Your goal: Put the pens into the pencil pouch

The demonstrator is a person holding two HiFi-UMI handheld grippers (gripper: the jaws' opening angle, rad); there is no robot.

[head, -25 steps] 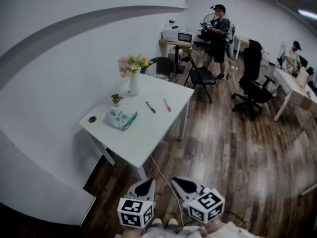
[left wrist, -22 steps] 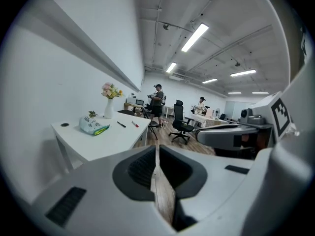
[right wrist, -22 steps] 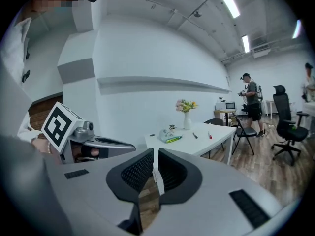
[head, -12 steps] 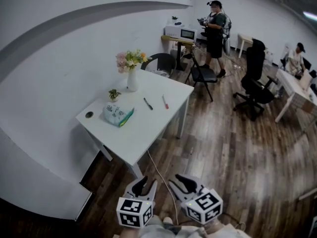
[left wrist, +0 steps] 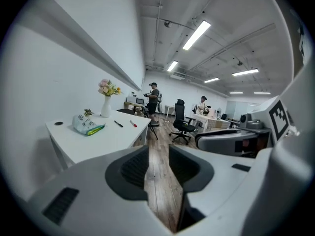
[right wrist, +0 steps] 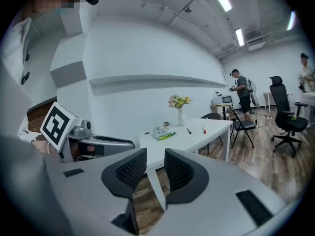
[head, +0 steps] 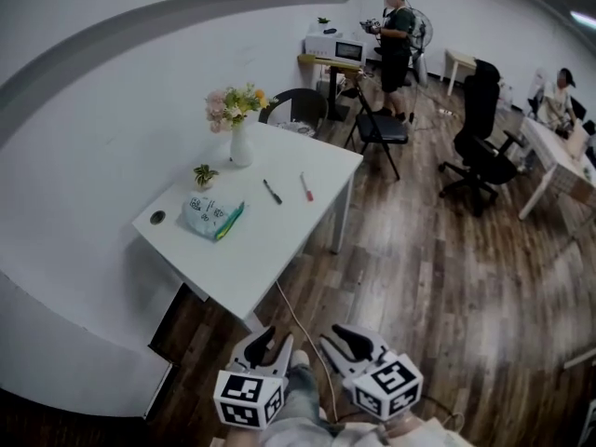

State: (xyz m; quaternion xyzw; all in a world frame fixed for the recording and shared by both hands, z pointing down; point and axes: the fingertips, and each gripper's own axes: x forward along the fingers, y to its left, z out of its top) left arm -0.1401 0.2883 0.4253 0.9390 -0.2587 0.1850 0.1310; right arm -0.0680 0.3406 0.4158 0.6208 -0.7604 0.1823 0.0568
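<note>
On the white table point(head: 279, 250) lies the pencil pouch point(head: 212, 218), white with a green edge. A black pen point(head: 272, 192) and a red pen point(head: 304, 187) lie apart from it, further along the top. Both grippers hang low over the wooden floor, well short of the table. My left gripper point(head: 269, 337) and right gripper point(head: 343, 334) are open, their jaws have just been opening, and nothing is between them. The left gripper view shows its jaws point(left wrist: 158, 154) parted toward the pouch point(left wrist: 87, 124). In the right gripper view the pouch point(right wrist: 163, 132) lies beyond the jaws point(right wrist: 155, 161).
A vase of flowers point(head: 233, 124), a small plant point(head: 202, 175) and a dark round disc point(head: 156, 217) also stand on the table. A folding chair point(head: 377, 128) and an office chair point(head: 480, 147) stand beyond. A person point(head: 394, 35) stands at the back. A cable point(head: 303, 329) runs across the floor.
Both grippers' jaws went from closed to spread apart. The table has slid a little left in the head view. The standing person has stepped further back.
</note>
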